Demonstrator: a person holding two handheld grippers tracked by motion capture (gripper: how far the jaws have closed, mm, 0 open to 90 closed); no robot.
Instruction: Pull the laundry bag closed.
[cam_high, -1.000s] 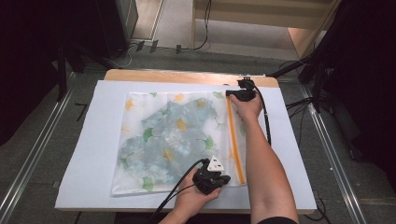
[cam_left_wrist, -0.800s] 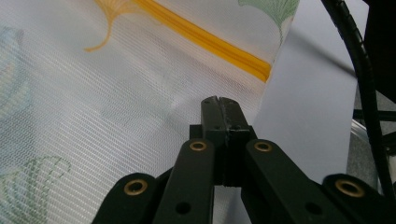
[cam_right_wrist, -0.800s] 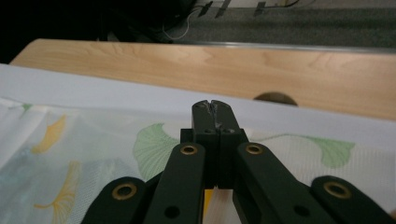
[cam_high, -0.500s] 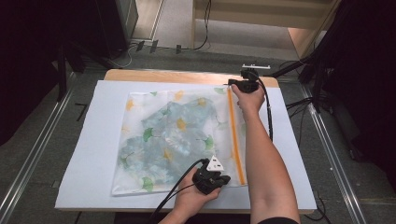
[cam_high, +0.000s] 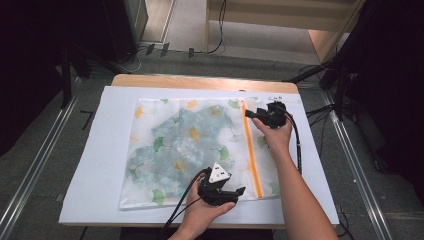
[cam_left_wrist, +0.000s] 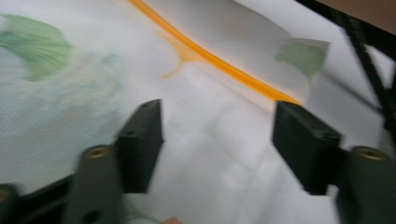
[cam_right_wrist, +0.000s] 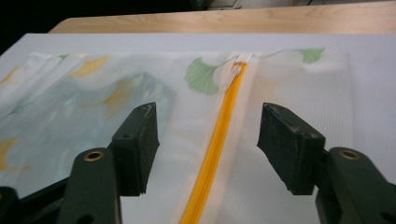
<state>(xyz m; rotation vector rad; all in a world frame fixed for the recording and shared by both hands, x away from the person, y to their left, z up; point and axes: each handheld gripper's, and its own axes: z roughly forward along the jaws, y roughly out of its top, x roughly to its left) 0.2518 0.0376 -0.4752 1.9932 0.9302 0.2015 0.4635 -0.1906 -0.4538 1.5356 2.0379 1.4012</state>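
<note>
A white mesh bag (cam_high: 185, 145) printed with green and yellow leaves lies flat on the sheet, with a bluish cloth inside. Its orange zipper (cam_high: 251, 155) runs along the right side. My left gripper (cam_high: 240, 192) sits at the bag's near edge beside the zipper's near end. Its jaws have just been opening and now stand open over bare fabric (cam_left_wrist: 217, 140), the zipper (cam_left_wrist: 219, 63) lying beyond them. My right gripper (cam_high: 250, 114) is by the zipper's far end. Its jaws have also just been opening and straddle the zipper (cam_right_wrist: 217, 140) without pressing it; the white pull (cam_right_wrist: 237, 65) lies ahead.
The bag rests on a white sheet (cam_high: 100, 165) covering a wooden table (cam_high: 200, 82). Black cables (cam_high: 298, 145) trail from both grippers. Metal rails (cam_high: 35, 170) run along the floor on both sides, and dark equipment stands at the left and right.
Both grippers went from shut to open. The right gripper drew back from the zipper's far end toward the person. The left hand stayed at the bag's near edge.
</note>
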